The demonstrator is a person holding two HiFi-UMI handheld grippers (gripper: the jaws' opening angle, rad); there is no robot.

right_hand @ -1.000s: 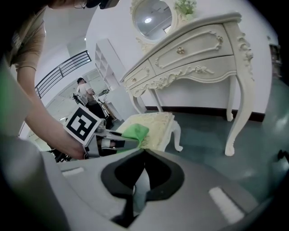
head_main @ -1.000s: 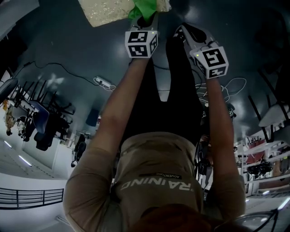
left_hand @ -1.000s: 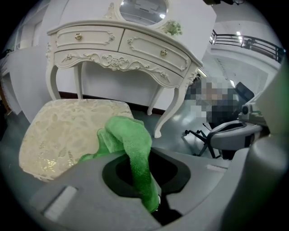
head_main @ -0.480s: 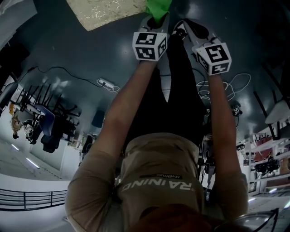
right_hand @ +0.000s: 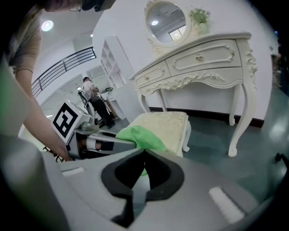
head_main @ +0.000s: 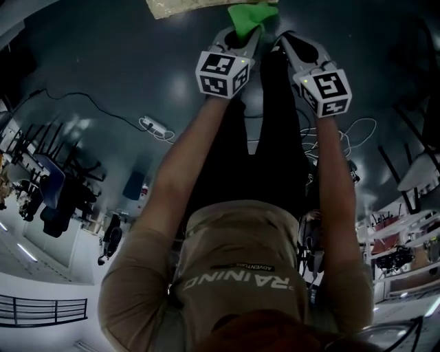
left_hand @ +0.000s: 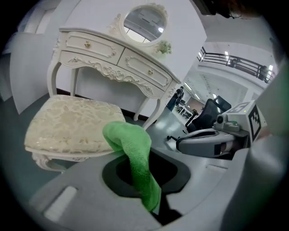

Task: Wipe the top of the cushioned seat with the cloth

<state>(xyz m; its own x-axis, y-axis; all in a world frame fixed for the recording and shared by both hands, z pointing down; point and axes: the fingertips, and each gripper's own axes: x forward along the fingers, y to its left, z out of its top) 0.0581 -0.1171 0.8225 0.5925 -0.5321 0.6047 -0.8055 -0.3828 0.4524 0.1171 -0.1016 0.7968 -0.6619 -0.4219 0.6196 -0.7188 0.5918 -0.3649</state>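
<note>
The cushioned seat has slid toward the top edge; the left gripper pinches the soft, light cloth by a bunched fold, and the right gripper is closed, seemingly empty.

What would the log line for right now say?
left gripper: shut on green cloth | right gripper: shut, empty | cushioned seat: just ahead of cloth

**Head view:** from high above, facing steeply down to the floor, with the seat far off at the top edge.
**Left gripper view:** low and near, facing the seat with the dressing table behind it.
**Right gripper view:** alongside, facing the same way.
All three views share the seat and the cloth.
</note>
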